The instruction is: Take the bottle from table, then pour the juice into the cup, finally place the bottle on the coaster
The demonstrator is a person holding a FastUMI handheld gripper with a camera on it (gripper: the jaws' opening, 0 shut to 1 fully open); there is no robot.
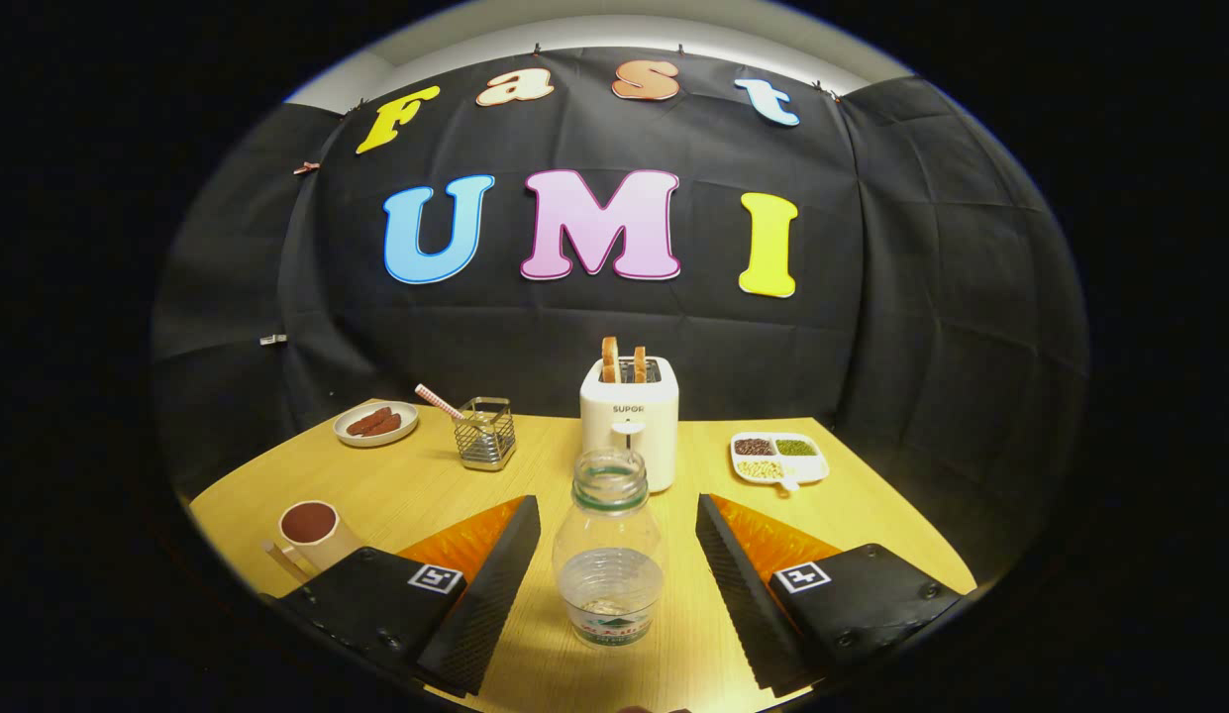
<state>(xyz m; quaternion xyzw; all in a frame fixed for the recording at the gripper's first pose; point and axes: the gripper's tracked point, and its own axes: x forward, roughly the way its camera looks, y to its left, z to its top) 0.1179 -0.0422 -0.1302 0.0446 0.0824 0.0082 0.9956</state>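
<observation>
Nothing is done yet: hand-held gripper (610, 584) is standing wide apart around the uncapped bottle (608, 555) on the worktop (871, 515), untouched; grasping, pouring into the cup (311, 530) and placing are remaining.

Black cloth wall (871, 327) behind a lit wooden table (871, 505).

We are in a staged booth set up like a breakfast table: black cloth walls (911, 297) close in a small wooden table (852, 515), with a toaster (629, 421) holding bread at the far side, a sausage plate (376, 423) far left and a divided snack dish (780, 458) right.
</observation>
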